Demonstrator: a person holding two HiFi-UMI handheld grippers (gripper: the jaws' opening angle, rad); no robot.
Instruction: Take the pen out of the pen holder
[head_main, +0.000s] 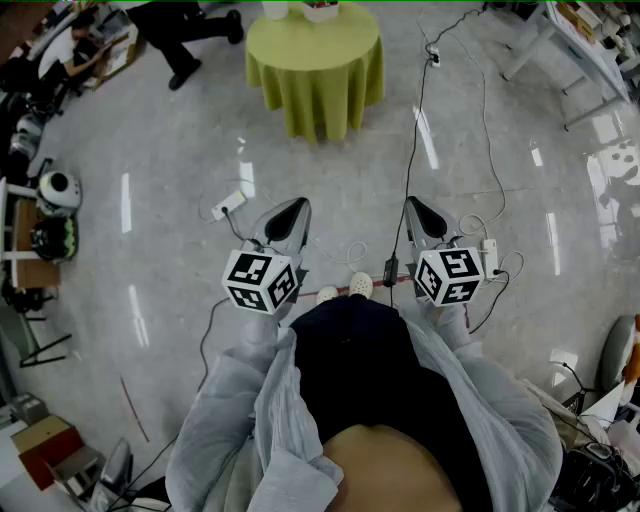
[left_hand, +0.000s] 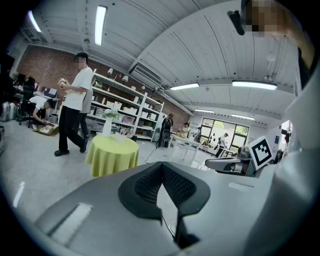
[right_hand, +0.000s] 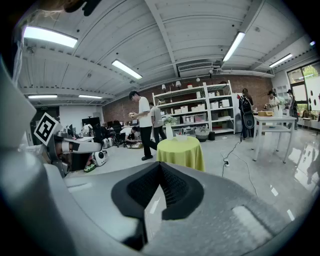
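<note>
A round table with a yellow-green cloth stands several steps ahead of me on the grey floor. On it are a white vase with a plant and a small white container; I cannot make out a pen at this distance. My left gripper and right gripper are held side by side at waist height, pointing toward the table, far short of it. Both have their jaws shut with nothing between them. The same table shows in the left gripper view beyond the shut left gripper, and the right gripper looks the same.
Cables and a power strip lie on the floor between me and the table. A person stands just left of the table. Shelves line the back wall. White tables stand to the right, and cluttered desks to the left.
</note>
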